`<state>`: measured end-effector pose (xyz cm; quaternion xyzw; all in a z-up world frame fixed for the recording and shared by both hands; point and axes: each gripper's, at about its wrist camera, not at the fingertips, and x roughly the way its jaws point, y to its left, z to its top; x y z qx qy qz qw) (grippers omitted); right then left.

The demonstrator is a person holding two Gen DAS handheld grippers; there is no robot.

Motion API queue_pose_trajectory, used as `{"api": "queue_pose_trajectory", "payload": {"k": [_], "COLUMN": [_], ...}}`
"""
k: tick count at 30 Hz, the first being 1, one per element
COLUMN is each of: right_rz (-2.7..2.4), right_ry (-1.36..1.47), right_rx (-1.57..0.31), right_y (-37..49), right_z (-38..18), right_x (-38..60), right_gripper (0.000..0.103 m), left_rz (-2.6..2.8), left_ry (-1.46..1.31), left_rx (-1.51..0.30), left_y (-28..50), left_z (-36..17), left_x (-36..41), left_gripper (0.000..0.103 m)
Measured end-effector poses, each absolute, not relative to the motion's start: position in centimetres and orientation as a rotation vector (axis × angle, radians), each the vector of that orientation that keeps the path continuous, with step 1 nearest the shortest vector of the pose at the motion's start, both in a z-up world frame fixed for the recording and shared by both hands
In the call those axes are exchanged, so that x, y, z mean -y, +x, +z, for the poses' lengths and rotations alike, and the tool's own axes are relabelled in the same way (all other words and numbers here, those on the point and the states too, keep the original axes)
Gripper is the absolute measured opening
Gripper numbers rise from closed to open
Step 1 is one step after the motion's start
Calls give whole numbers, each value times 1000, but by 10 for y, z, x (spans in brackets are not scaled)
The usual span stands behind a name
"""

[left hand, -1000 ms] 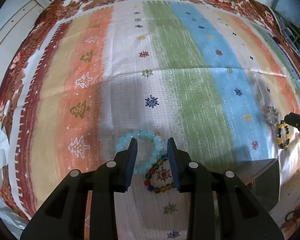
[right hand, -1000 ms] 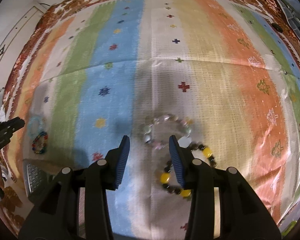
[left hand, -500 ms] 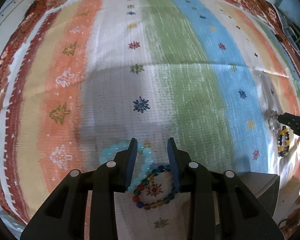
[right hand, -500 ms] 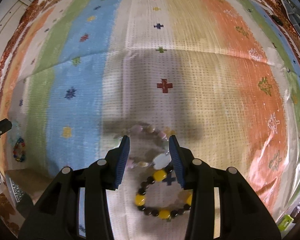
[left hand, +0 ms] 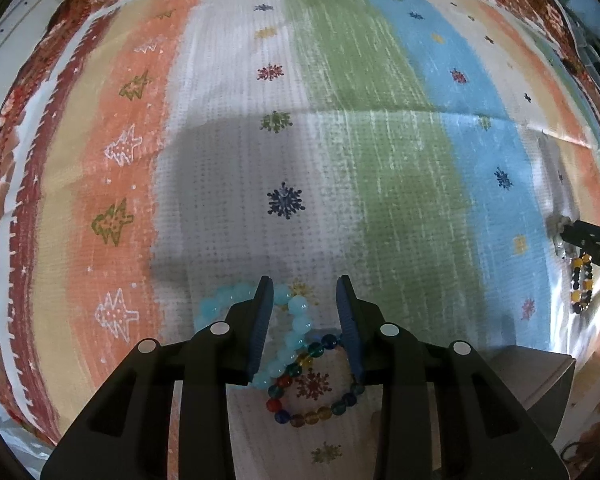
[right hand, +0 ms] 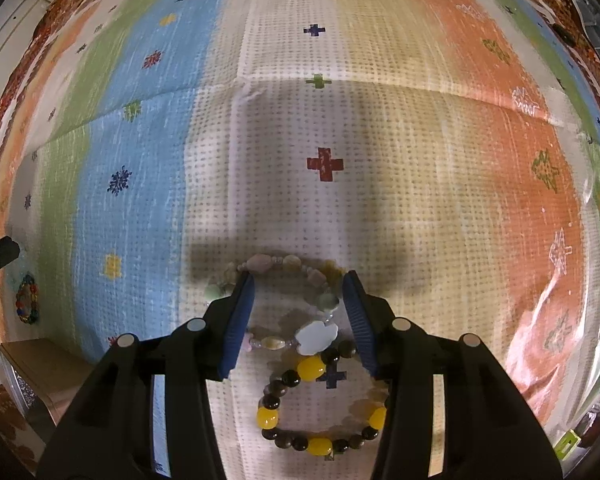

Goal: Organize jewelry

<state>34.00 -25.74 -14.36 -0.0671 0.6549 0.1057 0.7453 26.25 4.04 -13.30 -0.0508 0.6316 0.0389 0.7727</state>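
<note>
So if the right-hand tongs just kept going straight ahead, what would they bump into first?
Most likely the pale stone bracelet, which lies on the striped cloth between the open right tongs. Depth is hard to judge; the yellow-and-dark bracelet sits nearer, under them.

A striped cloth (left hand: 340, 128) fills almost the whole frame in both views, with bands of orange, cream, white, green and blue, printed with small snowflakes, crosses and trees. A crease runs across it above the middle. Its border (left hand: 32, 128) is dark red with flowers (clearest along the left edge). A pale wall (left hand: 16, 12) shows at upper left. Soft grey shadows lie across the centre. A cardboard box (left hand: 540, 380) sits lower right.
</note>
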Motion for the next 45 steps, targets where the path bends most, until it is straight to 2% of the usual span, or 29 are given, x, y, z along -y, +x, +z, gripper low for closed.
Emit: {"api": "queue_pose_trajectory", "payload": {"k": [5, 11, 15, 16, 23, 34, 45], "right_rz": [229, 227, 226, 225, 249, 279, 372], "right_ry": [-152, -155, -166, -168, -175, -205, -204], "right_rx": [-1433, -1431, -1427, -1425, -1417, -1365, -1221], "right_y": [343, 343, 342, 341, 336, 326, 305], "right_z": [-143, -144, -145, -146, -146, -132, -90], "right_x": [259, 256, 255, 253, 248, 235, 213], "right_gripper": [48, 48, 47, 45, 13, 13, 13], "left_rz": [88, 92, 104, 102, 66, 52, 28], "left_ry": [-71, -52, -27, -26, -33, -42, -107], "left_rx": [-1413, -1425, -1412, -1411, -1402, -1371, -1273], "left_y": [262, 263, 263, 262, 263, 259, 259], "left_z": [-146, -157, -160, -160, -160, -148, -109], "left_x": [-30, -26, -23, -22, -23, -25, -28], "left_gripper": [36, 36, 15, 11, 11, 11, 11]}}
